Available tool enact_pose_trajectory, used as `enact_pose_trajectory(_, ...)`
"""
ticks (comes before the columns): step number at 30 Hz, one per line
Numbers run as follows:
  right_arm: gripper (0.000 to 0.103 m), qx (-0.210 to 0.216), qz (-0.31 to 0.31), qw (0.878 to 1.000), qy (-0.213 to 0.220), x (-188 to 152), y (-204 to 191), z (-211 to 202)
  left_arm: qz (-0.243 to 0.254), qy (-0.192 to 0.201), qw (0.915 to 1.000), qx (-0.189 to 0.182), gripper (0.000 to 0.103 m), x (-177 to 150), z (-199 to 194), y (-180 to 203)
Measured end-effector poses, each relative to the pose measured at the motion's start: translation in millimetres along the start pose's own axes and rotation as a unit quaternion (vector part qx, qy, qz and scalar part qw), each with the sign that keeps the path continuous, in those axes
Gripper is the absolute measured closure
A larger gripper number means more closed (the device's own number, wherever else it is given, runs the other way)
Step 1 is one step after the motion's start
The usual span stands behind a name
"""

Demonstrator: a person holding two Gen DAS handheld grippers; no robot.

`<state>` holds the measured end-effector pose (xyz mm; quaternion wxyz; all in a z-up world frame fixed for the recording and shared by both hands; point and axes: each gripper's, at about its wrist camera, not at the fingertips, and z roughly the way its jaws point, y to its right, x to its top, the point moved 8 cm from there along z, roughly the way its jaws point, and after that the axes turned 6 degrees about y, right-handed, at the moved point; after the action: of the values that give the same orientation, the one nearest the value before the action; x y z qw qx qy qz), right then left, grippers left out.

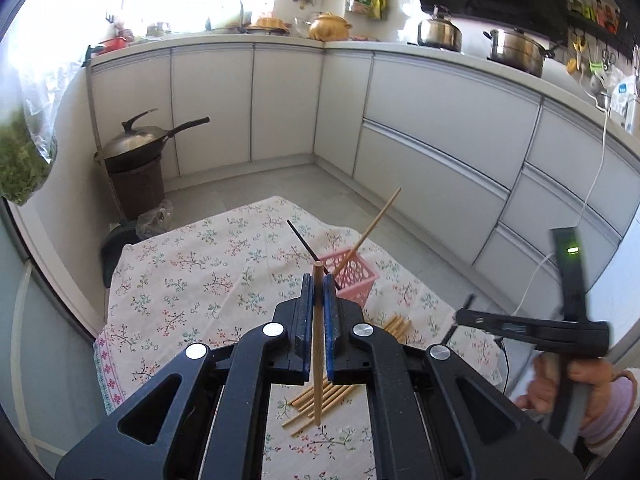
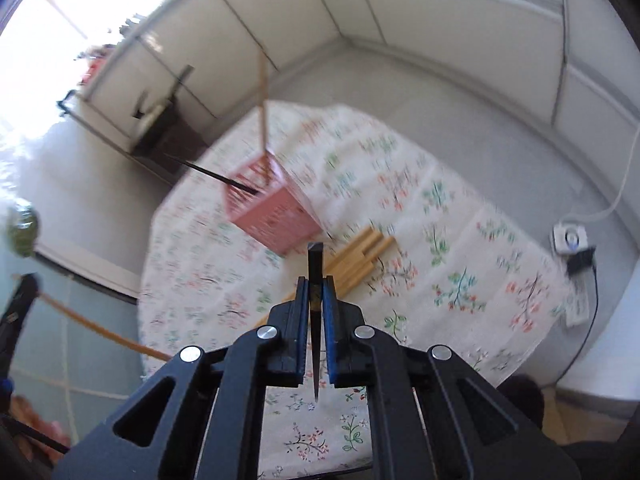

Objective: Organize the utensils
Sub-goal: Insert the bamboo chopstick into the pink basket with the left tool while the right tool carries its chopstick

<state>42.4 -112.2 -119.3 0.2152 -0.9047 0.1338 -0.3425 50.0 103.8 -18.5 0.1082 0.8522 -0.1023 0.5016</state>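
My left gripper [image 1: 319,280] is shut on a light wooden chopstick [image 1: 317,344], held upright above the floral tablecloth [image 1: 192,280]. A pink slotted basket [image 1: 354,280] stands just beyond it, holding one wooden chopstick [image 1: 374,230] and one black chopstick [image 1: 302,240], both leaning out. My right gripper [image 2: 316,282] is shut on a black chopstick [image 2: 315,312], held above the cloth near the pink basket [image 2: 272,216]. Several wooden chopsticks [image 1: 320,404] lie loose on the cloth, also visible in the right wrist view [image 2: 356,264].
White kitchen cabinets [image 1: 440,120] ring the floor. A wok on a brown stand [image 1: 136,160] is at the far left. Pots [image 1: 516,50] sit on the counter. A white cable and power strip [image 2: 572,240] lie on the floor at the right. The right view is motion-blurred.
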Motion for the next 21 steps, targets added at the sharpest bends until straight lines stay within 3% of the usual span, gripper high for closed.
enact_pose_trajectory(9,0.096,0.076,-0.007,0.991,0.112,81,-32,-85,-0.047,0.075,0.9960,0.016,0.099,49,-11,3)
enact_pose_trajectory(12,0.096,0.086,0.002,0.987,0.136,113,-35,-88,-0.051,0.087,0.9949,0.011,0.099,69,-5,9)
enact_pose_trajectory(21,0.096,0.100,0.027,0.985,0.141,171,-39,-64,-0.085,0.126,0.9883,0.012,0.099,114,27,10)
